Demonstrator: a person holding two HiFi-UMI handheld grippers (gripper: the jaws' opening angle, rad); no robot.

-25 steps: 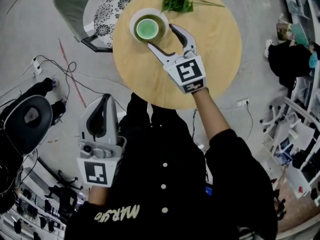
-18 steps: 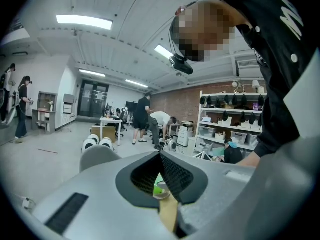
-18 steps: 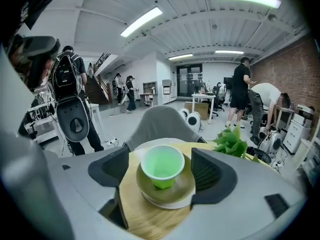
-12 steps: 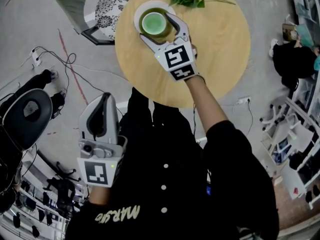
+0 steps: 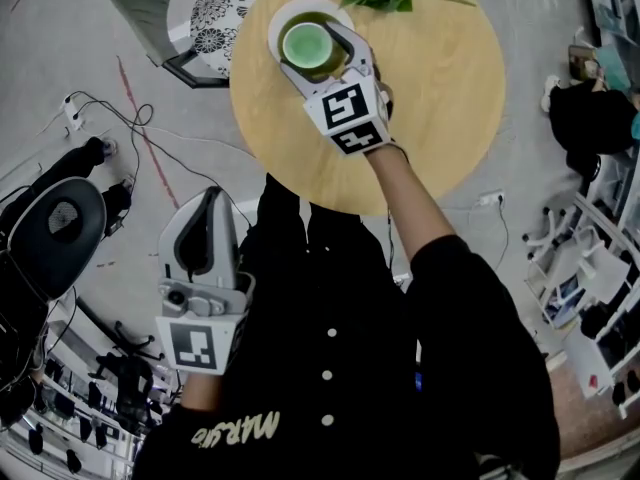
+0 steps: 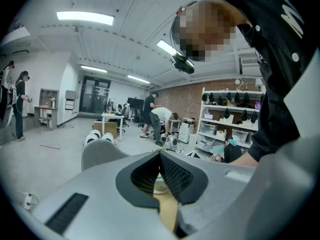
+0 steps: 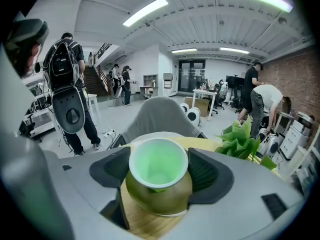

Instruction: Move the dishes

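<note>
right gripper [image 5: 318, 40] set round the green cup [image 7: 158, 196], which stands on its white saucer [image 5: 281, 20] toward the far side of the round wooden table [image 5: 440, 98]. could tip the cup or drag it across the saucer if closed off-centre on that bulging, smooth belly; could slip on the lift. jaws wide, just been closing, cup between them, pads close by its sides, no clear squeeze yet. left gripper [image 6: 160, 159] fully closed, empty, low beside the body.
</note>
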